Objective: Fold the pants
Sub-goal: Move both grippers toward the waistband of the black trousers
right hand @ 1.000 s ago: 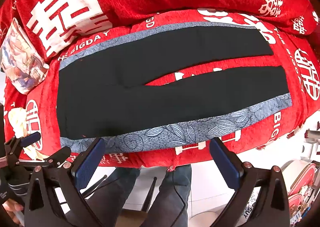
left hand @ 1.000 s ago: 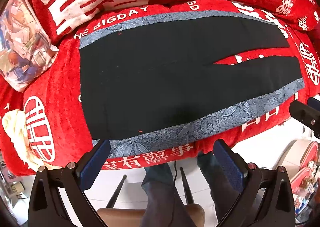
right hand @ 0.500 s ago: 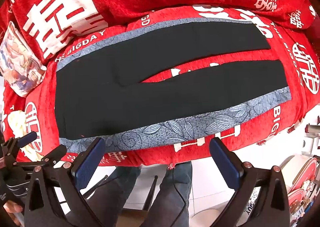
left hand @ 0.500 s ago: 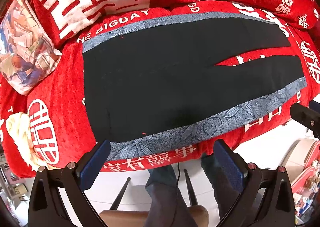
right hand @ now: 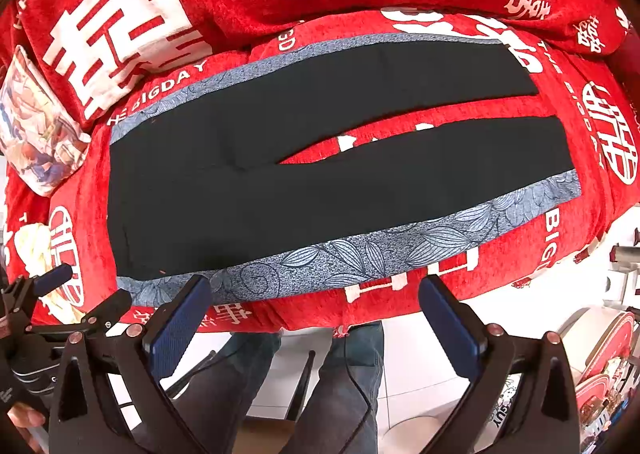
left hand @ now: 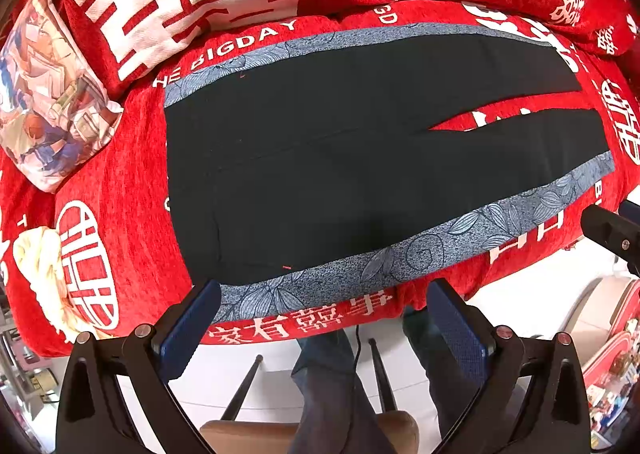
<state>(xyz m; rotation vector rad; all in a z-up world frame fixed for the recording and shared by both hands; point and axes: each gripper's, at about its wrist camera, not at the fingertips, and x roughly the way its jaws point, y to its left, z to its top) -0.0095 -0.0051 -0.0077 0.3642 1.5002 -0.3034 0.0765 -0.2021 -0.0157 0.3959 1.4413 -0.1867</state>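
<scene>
Left gripper [left hand: 320,318] and right gripper [right hand: 312,314] both hovered, jaws spread wide and empty, above the near edge of flat black pants with grey floral side bands [left hand: 340,174] on the red printed cover [left hand: 132,190].

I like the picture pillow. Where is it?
The picture pillow sits at the far left in both views, on the red cover just left of the pants.
</scene>
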